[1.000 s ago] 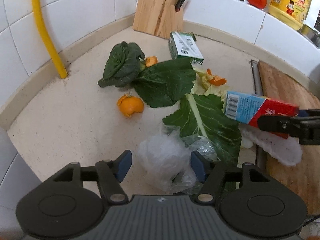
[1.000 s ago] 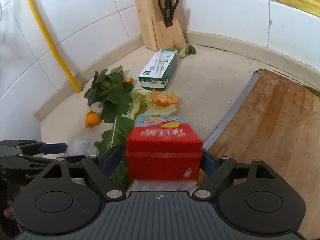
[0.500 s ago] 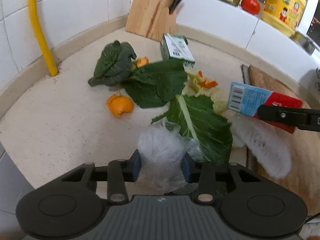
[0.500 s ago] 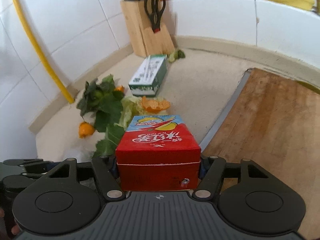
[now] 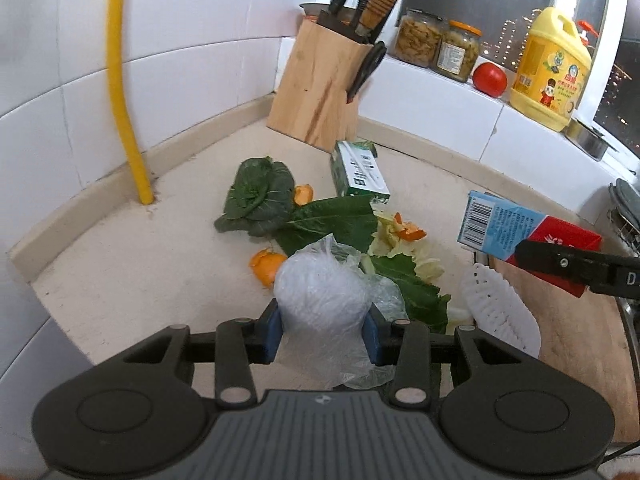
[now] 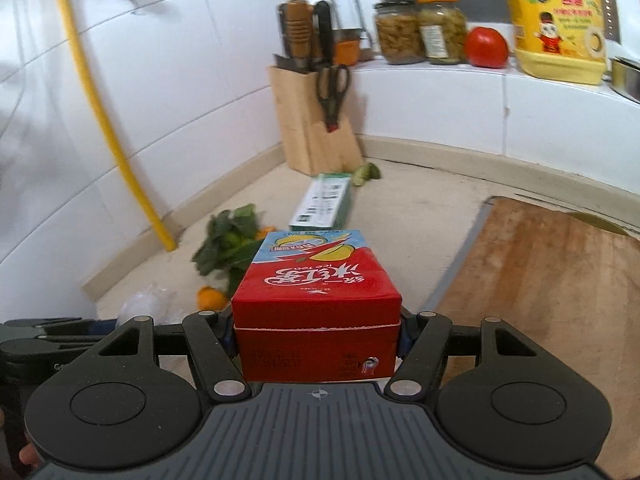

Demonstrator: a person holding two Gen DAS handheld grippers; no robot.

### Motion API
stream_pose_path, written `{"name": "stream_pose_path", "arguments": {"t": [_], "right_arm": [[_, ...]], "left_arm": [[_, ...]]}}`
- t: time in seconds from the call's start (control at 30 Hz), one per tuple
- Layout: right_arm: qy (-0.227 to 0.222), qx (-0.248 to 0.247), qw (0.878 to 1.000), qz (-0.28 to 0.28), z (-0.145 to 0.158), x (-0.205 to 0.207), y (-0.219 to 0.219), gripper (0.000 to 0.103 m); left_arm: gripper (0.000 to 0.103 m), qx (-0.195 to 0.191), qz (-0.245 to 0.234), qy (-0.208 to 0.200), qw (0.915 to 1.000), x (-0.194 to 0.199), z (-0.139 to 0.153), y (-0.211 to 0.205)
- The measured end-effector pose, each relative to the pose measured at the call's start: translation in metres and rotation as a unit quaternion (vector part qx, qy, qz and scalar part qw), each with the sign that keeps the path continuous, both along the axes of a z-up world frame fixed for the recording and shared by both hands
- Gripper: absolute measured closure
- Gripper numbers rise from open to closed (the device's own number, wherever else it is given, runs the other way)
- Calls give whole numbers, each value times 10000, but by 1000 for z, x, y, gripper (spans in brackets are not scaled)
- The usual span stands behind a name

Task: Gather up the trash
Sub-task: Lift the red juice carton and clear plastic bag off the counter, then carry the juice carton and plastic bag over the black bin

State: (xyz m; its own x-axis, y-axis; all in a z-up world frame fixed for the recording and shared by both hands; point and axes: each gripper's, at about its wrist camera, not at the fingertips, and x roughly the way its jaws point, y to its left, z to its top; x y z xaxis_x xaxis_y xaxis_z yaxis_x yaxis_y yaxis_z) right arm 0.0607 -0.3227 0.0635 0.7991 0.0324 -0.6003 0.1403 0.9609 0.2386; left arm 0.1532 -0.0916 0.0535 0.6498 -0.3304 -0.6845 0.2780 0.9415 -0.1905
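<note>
At the far left we see a yellow hose [image 5: 120, 80] running down the white tiled wall to the countertop [image 5: 120, 264]. Our left gripper [image 5: 322, 330] has just closed its jaws on a crumpled clear plastic bag [image 5: 322, 292]; the blue pads press into both sides of it, and it sits clear of the counter. Behind the bag lie an orange peel [image 5: 266, 266], leafy greens [image 5: 260, 198] and a green carton [image 5: 358, 168] on its side, with the wooden knife block [image 5: 320, 100] standing in the corner. Further right a white foam net [image 5: 500, 312] rests at the edge of the wooden cutting board [image 6: 560, 280]. Our right gripper [image 6: 316, 334] has likewise just closed its jaws on a red-and-blue drink carton [image 6: 316, 280], gripped at its red end and held above the counter. On the ledge stand two jars [image 5: 436, 46], a tomato [image 5: 490, 80] and a yellow detergent jug [image 5: 552, 68].
</note>
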Motion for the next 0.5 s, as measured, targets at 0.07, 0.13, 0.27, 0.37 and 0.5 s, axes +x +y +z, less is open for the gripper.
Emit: {"name": "stream_pose_path", "arguments": {"t": [0.07,0.13,0.27,0.37,0.5], "right_arm": [[-14,-25,10000,56,2,1,6,31],[-52,-25,9999,148,6,0,13,31],[-120,-26,9991,403,10,1,33,31],[-109,-6,9981,605,10,4,50,31],[-92,-2,9957,921,10,8,74,31]], "left_arm": [[68,-1,66,-20,10000,-6,2,6],[68,-13,130,-50,9999,-10,3,11],[68,-11,295,-110,9995,-21,6,26],[68,-14,444,-137,9989,-29,8,39],[68,1,662,-154,9977,-41,7,59]]}}
